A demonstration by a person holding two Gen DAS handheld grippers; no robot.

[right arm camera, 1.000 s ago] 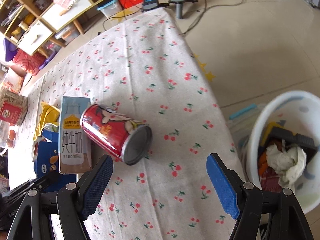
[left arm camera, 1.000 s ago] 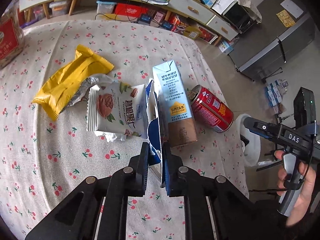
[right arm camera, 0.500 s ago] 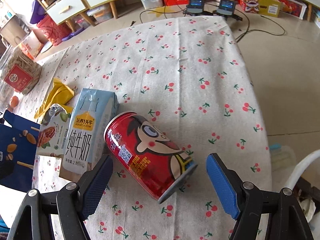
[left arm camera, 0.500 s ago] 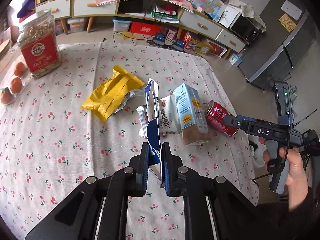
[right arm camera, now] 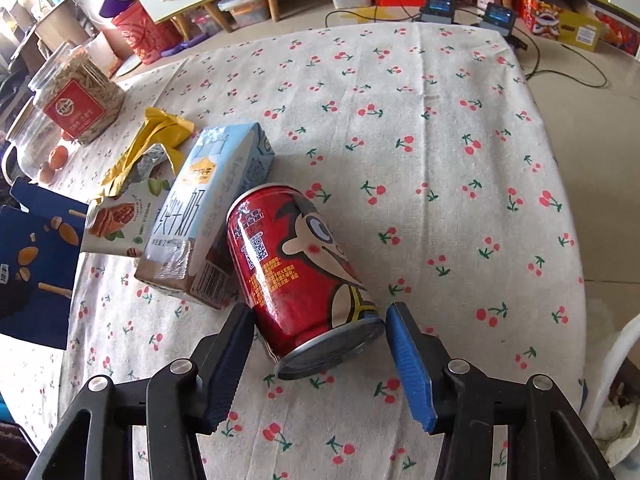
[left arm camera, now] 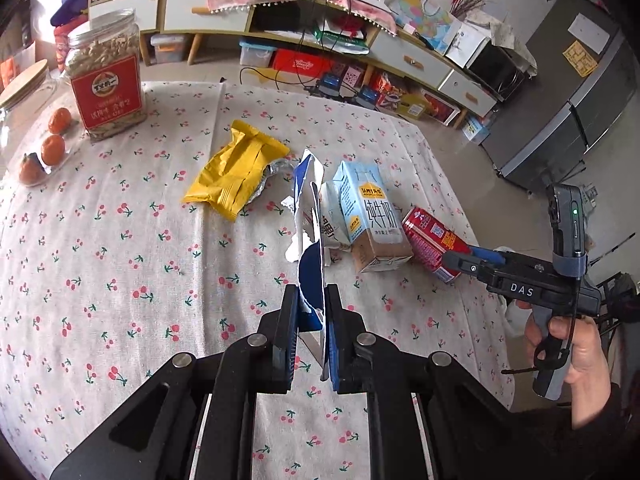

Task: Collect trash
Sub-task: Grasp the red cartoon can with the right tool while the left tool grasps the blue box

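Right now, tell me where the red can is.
In the right wrist view the red can lies on its side on the cherry tablecloth, between the right gripper's closing jaws, against the blue milk carton to its left.

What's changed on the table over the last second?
The left gripper has lifted the torn blue snack bag clear. The right gripper moved onto the lying red drink can, its jaws just closing around it. Milk carton and yellow wrapper stayed put.
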